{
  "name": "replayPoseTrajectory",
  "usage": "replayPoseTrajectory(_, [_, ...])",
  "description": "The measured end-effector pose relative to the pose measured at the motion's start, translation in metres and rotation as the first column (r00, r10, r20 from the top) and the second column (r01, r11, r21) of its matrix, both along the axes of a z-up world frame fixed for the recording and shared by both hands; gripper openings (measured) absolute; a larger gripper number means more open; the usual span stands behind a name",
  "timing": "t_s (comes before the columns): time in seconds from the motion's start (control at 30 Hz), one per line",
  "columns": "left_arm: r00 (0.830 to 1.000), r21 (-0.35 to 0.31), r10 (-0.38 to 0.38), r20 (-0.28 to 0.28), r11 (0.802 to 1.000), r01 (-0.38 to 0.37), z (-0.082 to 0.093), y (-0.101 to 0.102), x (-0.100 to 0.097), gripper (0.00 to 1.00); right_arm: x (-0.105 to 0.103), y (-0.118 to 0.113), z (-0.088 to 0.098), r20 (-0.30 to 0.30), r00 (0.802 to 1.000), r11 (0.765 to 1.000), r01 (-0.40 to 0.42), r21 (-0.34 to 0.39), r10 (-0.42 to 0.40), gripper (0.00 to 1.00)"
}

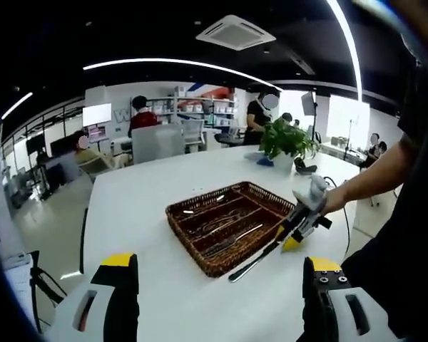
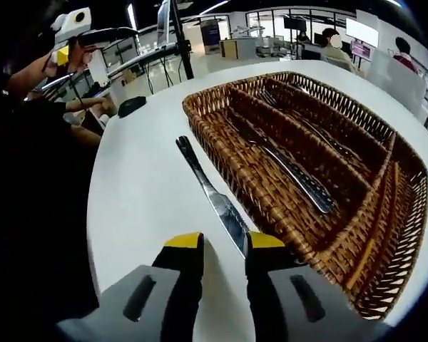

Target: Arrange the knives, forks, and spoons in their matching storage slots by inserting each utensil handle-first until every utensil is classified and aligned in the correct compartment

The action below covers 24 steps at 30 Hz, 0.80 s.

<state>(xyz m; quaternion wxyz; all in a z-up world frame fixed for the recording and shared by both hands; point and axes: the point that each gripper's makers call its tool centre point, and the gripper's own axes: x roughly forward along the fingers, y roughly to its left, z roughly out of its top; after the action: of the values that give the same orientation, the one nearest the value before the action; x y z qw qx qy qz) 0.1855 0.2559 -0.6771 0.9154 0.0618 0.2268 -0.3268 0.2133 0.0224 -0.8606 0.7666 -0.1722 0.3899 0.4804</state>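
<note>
With our right gripper (image 2: 225,246) clamped on 1 knife (image 2: 215,199) just beside the wicker tray (image 2: 271,206) on the counter (image 2: 143,185), we must next swing it into its slot, while our left gripper (image 1: 217,274) hangs open.

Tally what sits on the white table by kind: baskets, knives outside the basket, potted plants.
Wicker basket: 1
Knife outside the basket, in the right gripper: 1
Potted plant: 1
Total: 3
Utensils inside the basket are too tangled to count.
</note>
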Motion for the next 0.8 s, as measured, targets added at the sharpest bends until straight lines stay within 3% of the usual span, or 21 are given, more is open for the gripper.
replayPoseTrajectory(0.1, [1.000,-0.006,0.001,0.001,1.000,-0.001,0.001,-0.001,0.001,1.00,-0.003,-0.002,0.000,-0.013,1.000,1.000,0.000,0.007,0.000,0.18])
replayPoseTrajectory(0.23, [1.000,-0.006,-0.002,0.002,1.000,0.002,0.003,-0.003,0.002,1.00,-0.011,-0.005,-0.004,-0.013,0.997,0.996,-0.073,-0.047,0.073,0.30])
replayPoseTrajectory(0.3, [1.000,-0.004,-0.003,0.001,1.000,0.003,0.003,-0.003,0.002,1.00,-0.004,-0.006,-0.005,0.046,0.994,0.993,-0.091,-0.079,0.094,0.28])
replayPoseTrajectory(0.47, [1.000,-0.008,0.000,0.000,1.000,0.000,0.003,-0.003,0.001,1.00,0.002,-0.011,-0.007,0.061,0.995,0.993,-0.074,-0.090,0.080,0.17])
replayPoseTrajectory(0.5, [1.000,-0.006,-0.001,-0.001,1.000,0.001,0.002,-0.003,0.001,1.00,0.004,-0.013,-0.008,0.085,0.991,0.989,-0.091,-0.117,0.101,0.15])
replayPoseTrajectory(0.63, [1.000,-0.007,-0.001,-0.001,1.000,0.001,0.003,-0.004,0.001,1.00,0.000,-0.010,-0.009,0.108,0.977,0.975,-0.167,-0.147,0.184,0.10])
replayPoseTrajectory(0.7, [1.000,-0.007,-0.001,-0.001,1.000,0.001,0.002,-0.003,0.001,1.00,0.001,-0.010,-0.009,0.093,0.981,0.978,-0.155,-0.139,0.169,0.10])
replayPoseTrajectory(0.8, [1.000,-0.004,-0.005,-0.004,1.000,0.005,0.001,-0.004,0.001,1.00,-0.001,-0.010,-0.009,0.095,0.973,0.969,-0.195,-0.149,0.210,0.09])
